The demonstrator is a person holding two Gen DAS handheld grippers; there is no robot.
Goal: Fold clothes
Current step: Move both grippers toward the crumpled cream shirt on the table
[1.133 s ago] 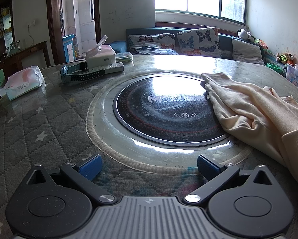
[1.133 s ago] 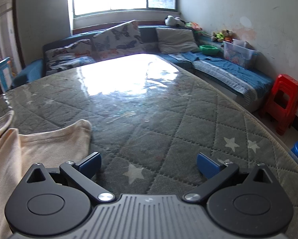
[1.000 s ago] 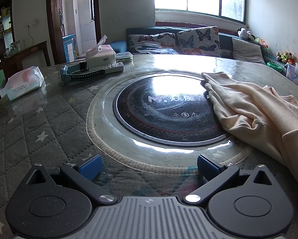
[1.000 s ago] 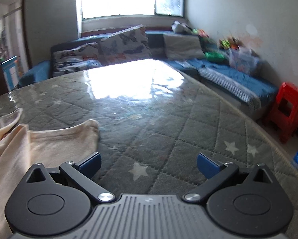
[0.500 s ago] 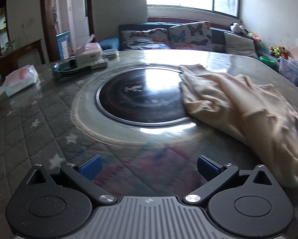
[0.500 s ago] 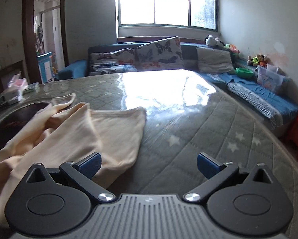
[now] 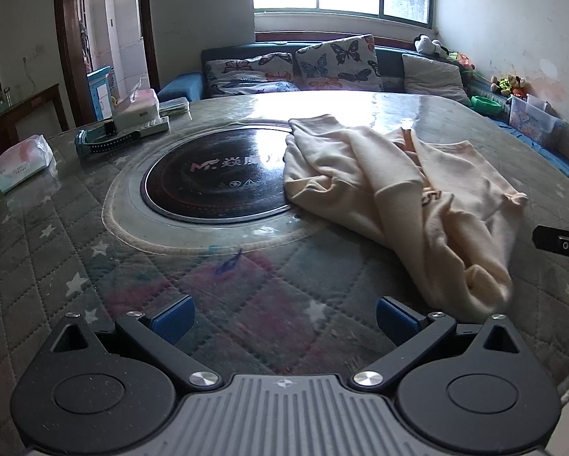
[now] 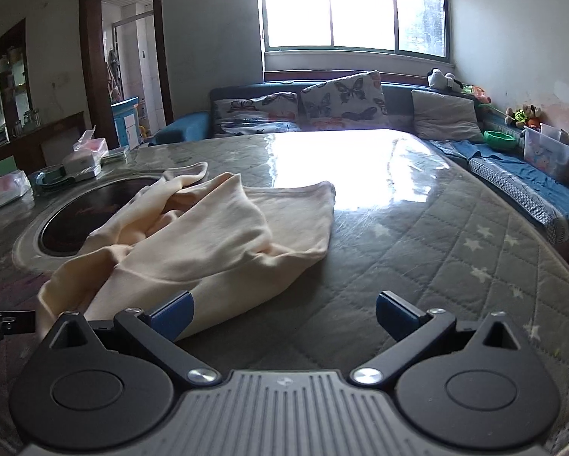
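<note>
2 grippers, left (image 7: 282, 317) and right (image 8: 282, 315), gape empty beside crumpled cream garment (image 8: 208, 235).

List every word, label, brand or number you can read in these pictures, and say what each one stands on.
"MF" followed by Chinese characters too blurred to read: on the black round cooktop set in the table.
Small symbols under that logo: too small to read.
Orange print on the cream garment: hidden in a fold, unreadable.
Print on the tissue pack: too small to read.
Label on the tissue box: too blurred to read.
</note>
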